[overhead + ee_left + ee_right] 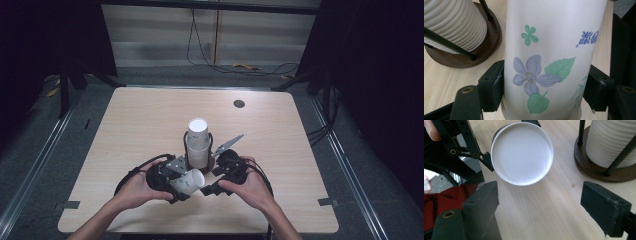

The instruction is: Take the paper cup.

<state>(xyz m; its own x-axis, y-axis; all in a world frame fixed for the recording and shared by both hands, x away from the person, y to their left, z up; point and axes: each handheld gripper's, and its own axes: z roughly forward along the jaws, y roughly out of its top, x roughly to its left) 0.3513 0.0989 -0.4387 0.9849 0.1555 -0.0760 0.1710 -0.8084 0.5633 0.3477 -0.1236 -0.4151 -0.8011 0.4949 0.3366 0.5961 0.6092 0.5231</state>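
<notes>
The white paper cup (189, 181) with violet flowers and green leaves printed on its wall lies tipped on its side, just in front of the cup holder (199, 150), which keeps a ribbed stack upright.

A white paper cup (554, 57) printed with a violet flower, green leaves and blue lettering fills the centre of the frame, clamped between the left gripper (544, 91)'s two black jaws at the lower edge. At upper left, a ribbed cup stack (454, 22) stands on a round wooden base (477, 53) with black rods.
</notes>
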